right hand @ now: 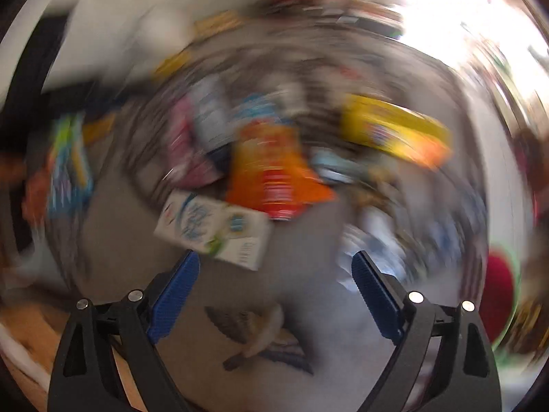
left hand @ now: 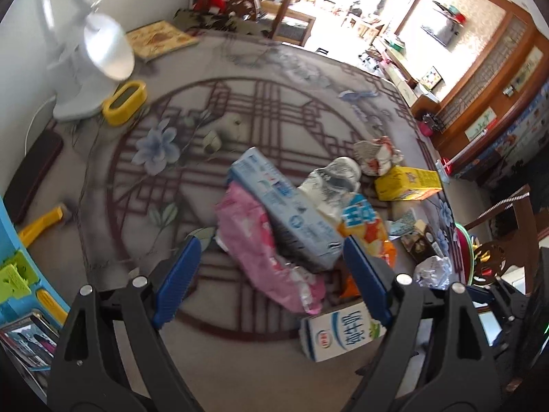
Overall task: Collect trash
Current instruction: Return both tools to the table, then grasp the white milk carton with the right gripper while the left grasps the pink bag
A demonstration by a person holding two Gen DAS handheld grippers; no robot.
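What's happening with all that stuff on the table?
Someone is tidying trash off a patterned table with two hand-held grippers. The left gripper hangs open over a pink wrapper and a blue carton, gripping nothing. The right gripper is open too, near a white milk carton, though that view is blurry.
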